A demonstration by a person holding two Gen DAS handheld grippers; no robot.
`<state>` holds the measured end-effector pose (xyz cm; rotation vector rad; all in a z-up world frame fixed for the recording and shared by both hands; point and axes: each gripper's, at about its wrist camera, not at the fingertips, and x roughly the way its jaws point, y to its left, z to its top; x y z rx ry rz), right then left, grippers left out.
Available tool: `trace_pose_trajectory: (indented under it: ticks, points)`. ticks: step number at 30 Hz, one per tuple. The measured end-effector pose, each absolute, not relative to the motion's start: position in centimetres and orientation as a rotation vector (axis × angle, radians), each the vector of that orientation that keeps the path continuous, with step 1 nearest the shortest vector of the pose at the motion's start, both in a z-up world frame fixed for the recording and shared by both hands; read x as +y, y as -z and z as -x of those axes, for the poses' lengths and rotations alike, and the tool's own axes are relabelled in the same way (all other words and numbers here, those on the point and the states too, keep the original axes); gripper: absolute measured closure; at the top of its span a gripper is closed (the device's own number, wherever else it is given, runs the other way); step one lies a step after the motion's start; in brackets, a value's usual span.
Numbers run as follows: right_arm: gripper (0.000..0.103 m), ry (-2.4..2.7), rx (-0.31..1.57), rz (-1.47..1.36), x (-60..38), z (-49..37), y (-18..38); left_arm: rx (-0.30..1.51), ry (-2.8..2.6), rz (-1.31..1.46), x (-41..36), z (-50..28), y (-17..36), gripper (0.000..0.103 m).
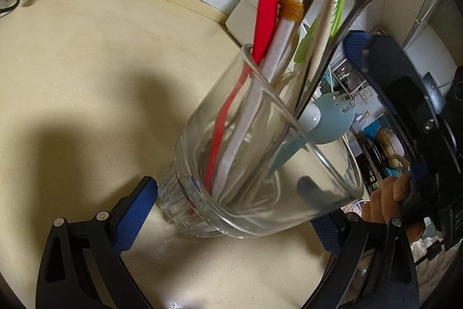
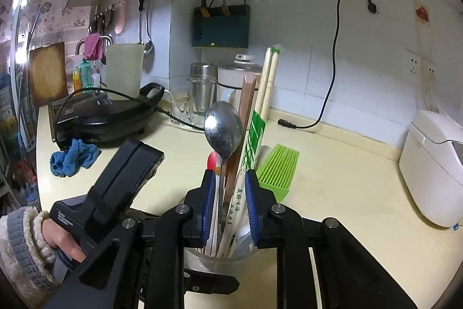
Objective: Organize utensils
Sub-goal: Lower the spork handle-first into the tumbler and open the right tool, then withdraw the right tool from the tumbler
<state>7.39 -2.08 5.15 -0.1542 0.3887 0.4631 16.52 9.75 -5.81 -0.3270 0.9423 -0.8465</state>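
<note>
My view: cream countertop [image 2: 332, 164], smooth, faintly speckled, wide bare stretch left of the glass, white tiled wall behind. White rounded appliance [image 2: 434, 167] at the far right edge, black flat cooker [image 2: 110, 118] far left with a crumpled blue cloth [image 2: 73, 158] beside it. Clear glass tumbler [image 1: 254, 164], ribbed base, stands on the counter between my left gripper's [image 1: 228, 216] blue ridged pads; pads look against its base, so I read it as clamped on the glass. Inside it, leaning: metal spoon [image 2: 224, 132], shiny, bowl up; wrapped chopsticks [image 2: 269, 83] in a green-printed paper sleeve; red plastic spoon [image 1: 267, 10]; pale blue slotted spoon [image 1: 332, 118]. My right gripper [image 2: 230, 207] has narrowed around the spoon handle and sleeve; contact I cannot tell. Green ribbed plastic rack [image 2: 277, 170] lies just beyond.
</note>
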Motion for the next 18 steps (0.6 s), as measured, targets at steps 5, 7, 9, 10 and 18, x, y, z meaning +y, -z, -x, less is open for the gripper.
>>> trace_pose_trajectory:
  ticks: [5,7,9,10,18]
  points:
    - [0.083,-0.402,0.379,0.128,-4.1,-7.2,-5.8,0.942,0.846,0.327,9.8,-16.5,5.8,0.004]
    - [0.083,-0.352,0.391,0.130,-4.9,-7.6,-5.8,0.942,0.846,0.327,9.8,-16.5,5.8,0.004]
    - [0.083,-0.311,0.410,0.122,-5.8,-8.3,-5.5,0.942,0.846,0.327,9.8,-16.5,5.8,0.004]
    - [0.083,-0.303,0.424,0.118,-6.1,-8.6,-5.3,0.942,0.847,0.327,9.8,-16.5,5.8,0.004]
    - [0.083,-0.305,0.479,0.183,-5.2,-8.9,-3.1,0.942,0.846,0.327,9.8,-16.5,5.8,0.004]
